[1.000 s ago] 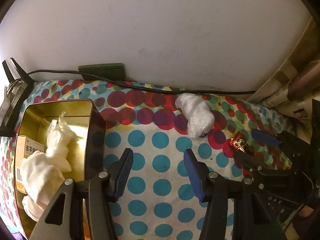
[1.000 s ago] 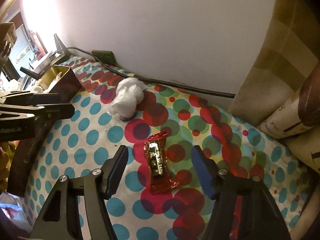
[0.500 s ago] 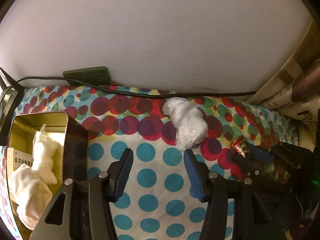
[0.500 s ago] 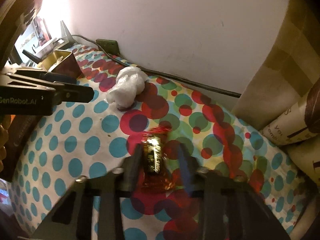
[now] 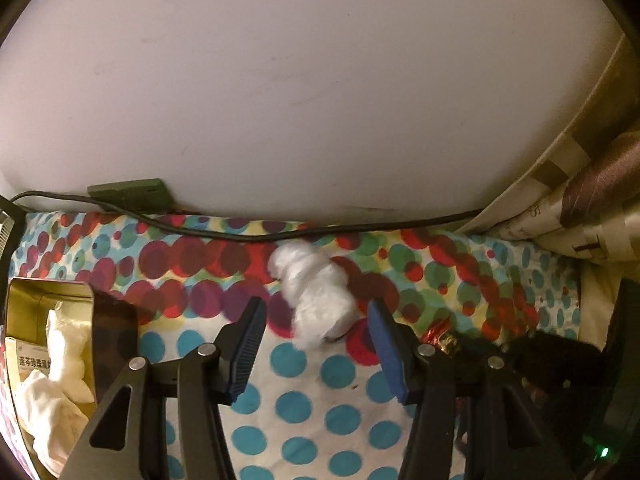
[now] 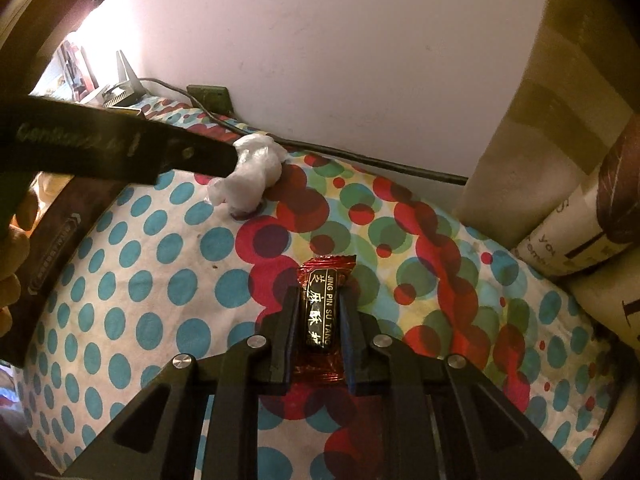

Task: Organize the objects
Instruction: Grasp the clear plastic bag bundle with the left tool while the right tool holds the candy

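Right gripper [image 6: 320, 320] with fingers [image 6: 286, 332] pressed closed on both long sides of the red foil-wrapped candy bar with a black and gold label [image 6: 321, 312], seemingly still down on the dotted cloth of the tabletop [image 6: 168, 280], not lifted as far as visible. Left gripper [image 5: 316, 344] with fingers [image 5: 248, 344] wide apart and holding nothing, placed low on either side of the near end of the white crumpled plastic bundle [image 5: 316, 292], not yet touching it. Further to the left, an open gold-coloured metal tin [image 5: 48, 292] already containing white crumpled tissue or cloth [image 5: 52, 392] and a small printed carton [image 5: 28, 360]. Probably about halfway: some items stored in the tin, candy gripped but not moved, bundle waiting to be grasped. Both grippers held low and pointing toward the white wall [image 5: 320, 100], the right one near the cushions [image 6: 580, 220], the left one crossing the upper left corner of the right wrist view.
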